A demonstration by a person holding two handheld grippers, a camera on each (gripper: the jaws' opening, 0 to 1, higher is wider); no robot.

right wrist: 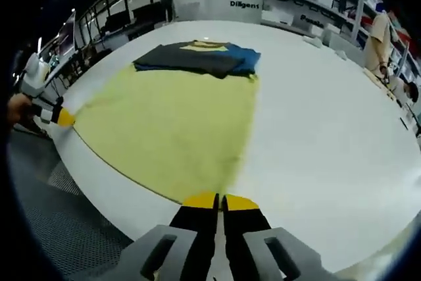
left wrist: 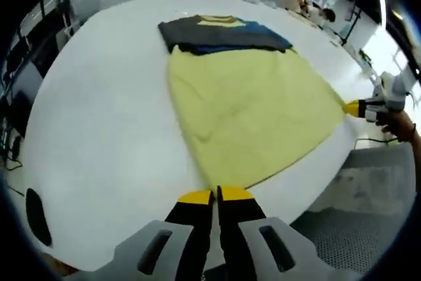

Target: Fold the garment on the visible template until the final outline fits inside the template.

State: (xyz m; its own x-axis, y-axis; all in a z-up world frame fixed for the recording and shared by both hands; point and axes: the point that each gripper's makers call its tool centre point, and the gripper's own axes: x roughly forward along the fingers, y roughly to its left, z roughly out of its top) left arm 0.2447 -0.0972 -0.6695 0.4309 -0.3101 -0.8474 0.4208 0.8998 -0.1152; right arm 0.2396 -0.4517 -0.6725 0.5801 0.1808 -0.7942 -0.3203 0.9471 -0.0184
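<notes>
The garment [left wrist: 253, 106] is soft and limp; each hem corner is apparently pinched by closed left tongs [left wrist: 216, 195] and right tongs [right wrist: 220, 201] on the worktop [left wrist: 105, 129].

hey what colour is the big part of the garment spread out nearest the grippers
Pale yellow; the garment shows it best in the left gripper view.

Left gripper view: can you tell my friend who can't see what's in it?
The left gripper, jaws closed, pinches the near edge of a yellow garment spread on a white table. Its far end is dark grey and blue. The right gripper holds another corner of the garment.
</notes>
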